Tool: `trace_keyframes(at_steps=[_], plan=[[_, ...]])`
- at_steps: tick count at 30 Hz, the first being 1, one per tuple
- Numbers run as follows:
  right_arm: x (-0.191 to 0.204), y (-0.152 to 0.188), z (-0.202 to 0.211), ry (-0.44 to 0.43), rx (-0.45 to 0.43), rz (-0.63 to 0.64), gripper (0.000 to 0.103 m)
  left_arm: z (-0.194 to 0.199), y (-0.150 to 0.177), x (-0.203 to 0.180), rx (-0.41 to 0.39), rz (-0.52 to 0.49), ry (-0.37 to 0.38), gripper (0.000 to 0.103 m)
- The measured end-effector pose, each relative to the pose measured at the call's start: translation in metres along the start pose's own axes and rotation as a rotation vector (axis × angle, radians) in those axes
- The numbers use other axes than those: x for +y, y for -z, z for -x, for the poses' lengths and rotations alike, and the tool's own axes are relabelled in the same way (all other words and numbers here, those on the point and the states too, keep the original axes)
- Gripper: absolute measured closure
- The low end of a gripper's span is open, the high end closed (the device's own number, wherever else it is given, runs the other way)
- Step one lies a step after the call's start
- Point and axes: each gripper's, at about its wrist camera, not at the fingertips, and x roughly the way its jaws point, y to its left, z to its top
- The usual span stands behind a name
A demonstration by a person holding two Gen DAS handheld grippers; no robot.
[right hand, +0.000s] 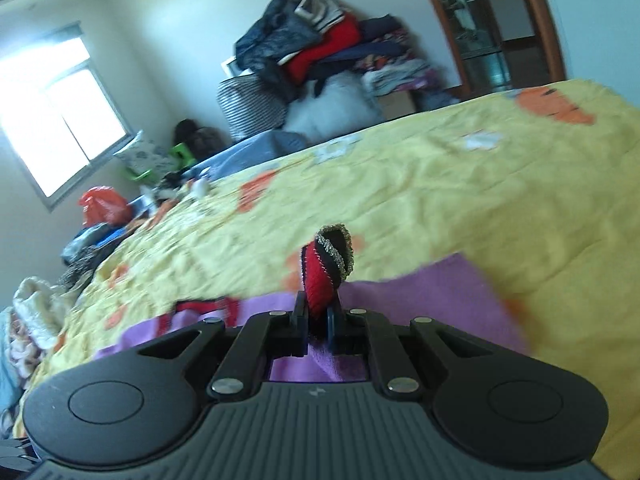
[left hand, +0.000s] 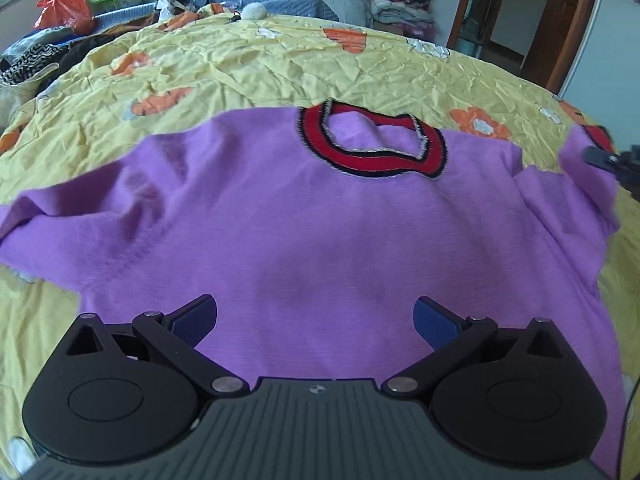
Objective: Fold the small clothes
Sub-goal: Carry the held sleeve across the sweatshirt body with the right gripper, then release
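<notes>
Purple sweater lies flat on our yellow bedsheet. Our left gripper hovers spread wide above it; our right gripper pinches the red cuff.

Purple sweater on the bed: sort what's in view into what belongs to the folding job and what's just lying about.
Job:
purple sweater
its red sleeve cuff, pinched in the right claw
left claw, open over the hem

Lying about:
yellow flowered bedsheet
orange plastic bag
clothes pile by the wall
</notes>
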Motion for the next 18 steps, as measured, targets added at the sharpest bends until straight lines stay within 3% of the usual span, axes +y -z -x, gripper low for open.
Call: trace_keyframes(at_steps=[11, 18], plan=[[0.116, 0.058, -0.055, -0.205, 0.085, -0.046, 0.095, 0.030, 0.008, 0.065, -0.025, 0.000, 0.000, 0.000], [0.172, 0.072, -0.086, -0.327, 0.141, -0.018, 0.095, 0.042, 0.009, 0.095, -0.043, 0.049, -0.065, 0.000]])
